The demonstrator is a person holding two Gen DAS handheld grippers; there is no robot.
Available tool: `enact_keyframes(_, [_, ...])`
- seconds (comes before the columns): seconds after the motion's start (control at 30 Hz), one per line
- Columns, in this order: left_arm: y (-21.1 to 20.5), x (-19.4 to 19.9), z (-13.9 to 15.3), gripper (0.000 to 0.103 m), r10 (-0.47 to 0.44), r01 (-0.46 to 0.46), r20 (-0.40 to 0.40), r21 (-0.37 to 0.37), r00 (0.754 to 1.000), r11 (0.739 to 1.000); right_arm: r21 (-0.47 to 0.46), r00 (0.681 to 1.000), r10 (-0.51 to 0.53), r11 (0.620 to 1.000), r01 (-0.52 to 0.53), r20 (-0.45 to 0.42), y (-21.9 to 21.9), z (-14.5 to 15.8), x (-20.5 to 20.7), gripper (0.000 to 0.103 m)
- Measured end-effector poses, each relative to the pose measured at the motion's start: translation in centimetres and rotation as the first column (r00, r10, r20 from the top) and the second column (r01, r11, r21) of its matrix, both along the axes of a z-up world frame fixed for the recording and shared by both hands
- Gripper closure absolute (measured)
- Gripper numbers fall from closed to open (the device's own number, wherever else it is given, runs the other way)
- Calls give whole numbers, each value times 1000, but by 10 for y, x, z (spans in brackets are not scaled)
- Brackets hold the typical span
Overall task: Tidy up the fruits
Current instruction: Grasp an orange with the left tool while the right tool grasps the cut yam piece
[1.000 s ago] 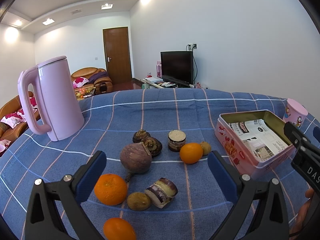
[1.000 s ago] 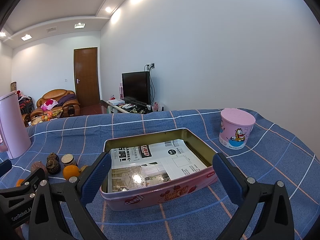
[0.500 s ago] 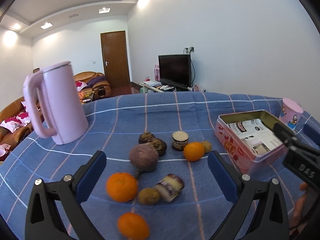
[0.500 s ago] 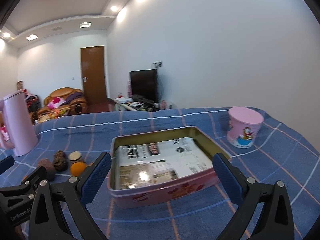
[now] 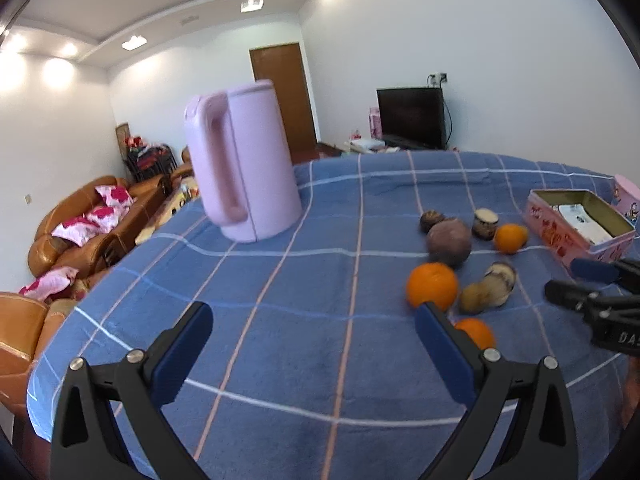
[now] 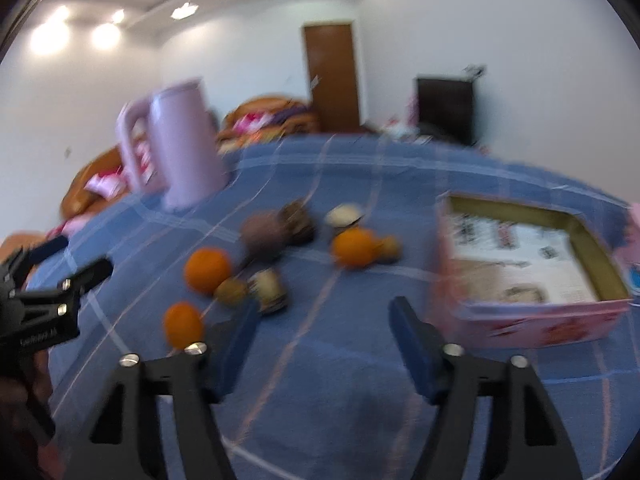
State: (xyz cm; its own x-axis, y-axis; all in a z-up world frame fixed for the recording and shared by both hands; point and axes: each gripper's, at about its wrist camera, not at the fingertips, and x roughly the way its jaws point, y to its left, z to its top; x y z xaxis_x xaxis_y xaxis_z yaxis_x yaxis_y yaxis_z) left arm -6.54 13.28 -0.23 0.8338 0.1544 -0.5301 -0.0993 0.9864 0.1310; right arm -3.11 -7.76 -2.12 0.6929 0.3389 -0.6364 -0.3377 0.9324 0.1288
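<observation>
Several fruits and roots lie on the blue checked cloth (image 5: 304, 288): three oranges (image 5: 432, 285) (image 5: 510, 237) (image 5: 474, 332), a round purple root (image 5: 448, 240), kiwis (image 5: 474, 298) and cut taro pieces (image 5: 500, 276). In the blurred right wrist view they lie ahead: oranges (image 6: 207, 270) (image 6: 354, 246) (image 6: 183, 323), root (image 6: 262, 236). A pink open tin (image 5: 580, 226) (image 6: 528, 272) lined with paper stands to their right. My left gripper (image 5: 312, 340) is open and empty, aimed left of the fruits. My right gripper (image 6: 320, 336) is open and empty, short of the fruits.
A tall pink kettle (image 5: 240, 160) (image 6: 180, 144) stands at the far left of the table. A pink cup (image 5: 626, 192) sits behind the tin. The table's left edge drops off toward brown sofas (image 5: 80, 220). A TV (image 5: 412, 116) and door are beyond.
Both grippers have swung left: the fruits moved to the right in the left wrist view, and the right wrist view now faces the fruits instead of the tin. Both stayed open.
</observation>
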Motion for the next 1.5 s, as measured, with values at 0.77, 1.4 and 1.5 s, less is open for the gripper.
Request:
enact_keyframes(0.77, [-19, 8, -17, 5, -190, 159, -142, -203, 971, 966, 56, 978, 85, 996, -75, -188, 34, -24, 57, 69])
enact_keyframes(1.4, [-61, 45, -44, 63, -273, 183, -271, -314, 923, 931, 72, 999, -23, 997, 20, 38, -44, 15, 32, 69])
enact_keyframes(1.5, [-59, 45, -44, 65, -271, 178, -262, -329, 926, 928, 76, 998, -44, 996, 40, 45, -52, 17, 32, 69])
